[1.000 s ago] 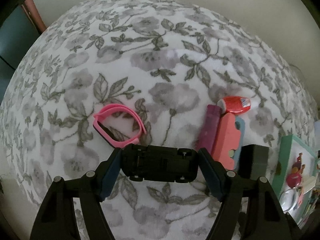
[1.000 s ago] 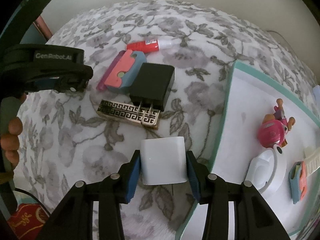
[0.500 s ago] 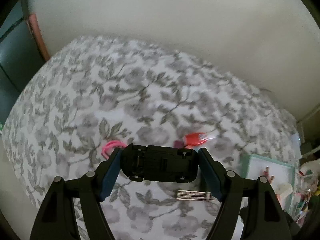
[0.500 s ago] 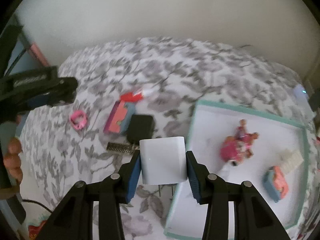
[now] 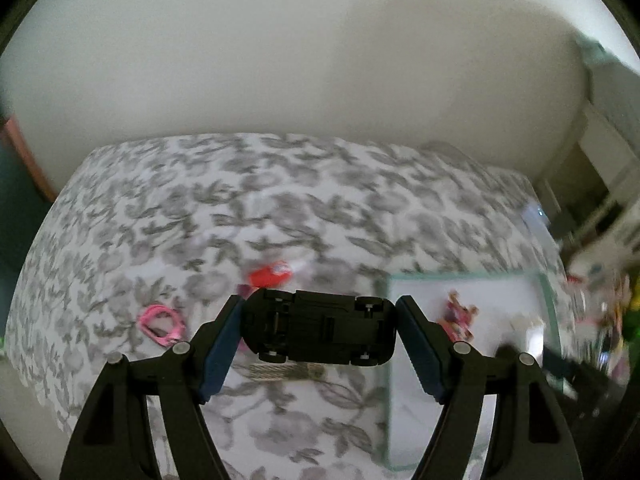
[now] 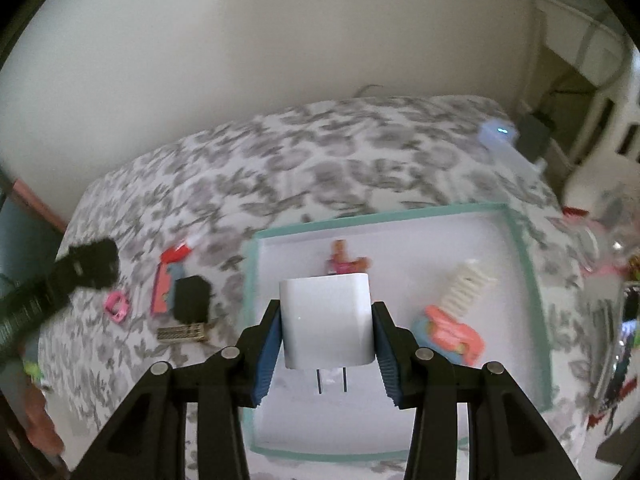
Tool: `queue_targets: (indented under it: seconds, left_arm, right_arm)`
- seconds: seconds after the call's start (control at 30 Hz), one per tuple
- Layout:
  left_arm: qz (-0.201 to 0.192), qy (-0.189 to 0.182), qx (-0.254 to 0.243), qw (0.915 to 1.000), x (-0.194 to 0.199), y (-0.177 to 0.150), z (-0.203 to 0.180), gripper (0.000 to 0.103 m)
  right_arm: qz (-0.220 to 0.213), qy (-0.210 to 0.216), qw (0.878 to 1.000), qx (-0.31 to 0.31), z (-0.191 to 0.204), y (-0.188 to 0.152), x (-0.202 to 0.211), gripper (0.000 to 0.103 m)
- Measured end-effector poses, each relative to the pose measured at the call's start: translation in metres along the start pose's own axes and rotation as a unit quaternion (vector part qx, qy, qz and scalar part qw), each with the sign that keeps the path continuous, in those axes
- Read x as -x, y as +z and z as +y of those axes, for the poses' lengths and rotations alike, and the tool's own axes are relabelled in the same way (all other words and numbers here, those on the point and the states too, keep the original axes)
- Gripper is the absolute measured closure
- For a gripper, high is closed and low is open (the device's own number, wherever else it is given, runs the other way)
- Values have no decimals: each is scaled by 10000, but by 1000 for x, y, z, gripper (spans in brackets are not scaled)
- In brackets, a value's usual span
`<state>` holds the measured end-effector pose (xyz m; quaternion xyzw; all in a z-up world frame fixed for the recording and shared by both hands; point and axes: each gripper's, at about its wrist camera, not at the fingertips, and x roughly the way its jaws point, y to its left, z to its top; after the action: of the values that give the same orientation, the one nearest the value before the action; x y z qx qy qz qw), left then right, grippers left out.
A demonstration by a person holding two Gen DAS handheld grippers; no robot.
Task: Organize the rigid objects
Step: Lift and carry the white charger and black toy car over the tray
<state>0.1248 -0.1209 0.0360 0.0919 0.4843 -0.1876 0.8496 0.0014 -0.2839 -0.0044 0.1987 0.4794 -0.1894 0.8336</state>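
My left gripper [image 5: 320, 330] is shut on a black toy car [image 5: 318, 330], held upside down and lengthwise, high above the floral bed cover. A white plug adapter [image 6: 326, 320] is clamped in my right gripper [image 6: 326, 334], prongs toward the camera, hanging over the teal-rimmed white tray [image 6: 250, 280]. In the tray lie a pink doll figure [image 6: 346, 262], a white ribbed piece [image 6: 466, 286] and a coral and blue toy [image 6: 452, 334]. The left gripper also shows as a dark blurred shape [image 6: 86, 266] at the left of the right wrist view.
On the cover left of the tray lie a pink band [image 6: 117, 307], a red tube [image 6: 176, 254], a coral flat piece [image 6: 163, 288], a black box [image 6: 192, 298] and a gold patterned strip [image 6: 180, 333]. A wall rises behind the bed; cluttered furniture stands at the right.
Both grippers have risen and swung right with their loads. The table items have shrunk in view, and the tray now lies under the right gripper.
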Motion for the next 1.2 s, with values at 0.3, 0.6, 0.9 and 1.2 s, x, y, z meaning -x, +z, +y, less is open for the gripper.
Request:
queue_targets:
  seconds: [0.3,0.6,0.9,1.2]
  left_arm:
    - [646,-224,-783,9946,-31,-41,-69,26]
    - [1413,-277,-976,9848,-64,-73,-87,26]
    - [1866,-425,-1299,9729,-81,-98,-107,26]
    - [1968,-284,-1306,9713,-91,-106,-108,26]
  right_arm:
    - [428,-415,9972,-441,-50,-9,-16,57]
    - [1031,-419,9926,-483,-58,-26,-51,57]
    - [1402,-369,9887,-389,-57,-36,-68,56]
    - [1589,-416,9858,-339,-55,-42,-79,56]
